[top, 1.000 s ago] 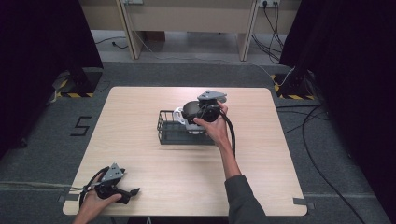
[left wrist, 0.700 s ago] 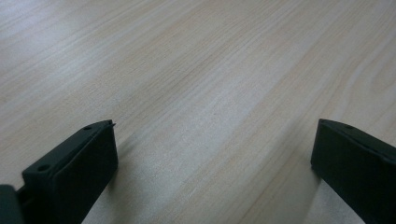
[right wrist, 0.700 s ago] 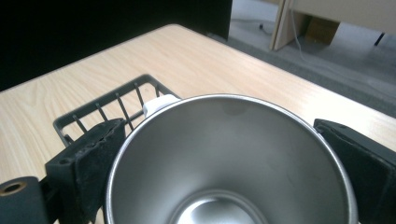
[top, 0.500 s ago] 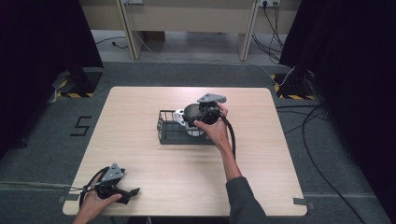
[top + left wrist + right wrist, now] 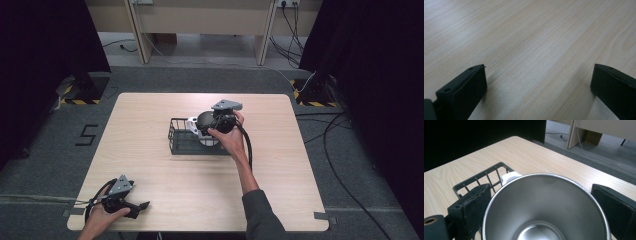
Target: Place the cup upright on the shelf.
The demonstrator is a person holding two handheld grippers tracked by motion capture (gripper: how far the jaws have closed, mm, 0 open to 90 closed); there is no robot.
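The right gripper (image 5: pixel 212 131) hides most of the steel mug (image 5: pixel 544 207) in the wire basket (image 5: pixel 181 142); jaws wide beside its upward-facing mouth, grasp uncertain. The left gripper (image 5: pixel 142 206) rests open, empty on the counter (image 5: pixel 150 115).

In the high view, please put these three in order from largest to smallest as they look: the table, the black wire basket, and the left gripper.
1. table, clearly the largest.
2. black wire basket.
3. left gripper, somewhat smaller than the basket; it lies nearer the camera, so the real gap may be wider.
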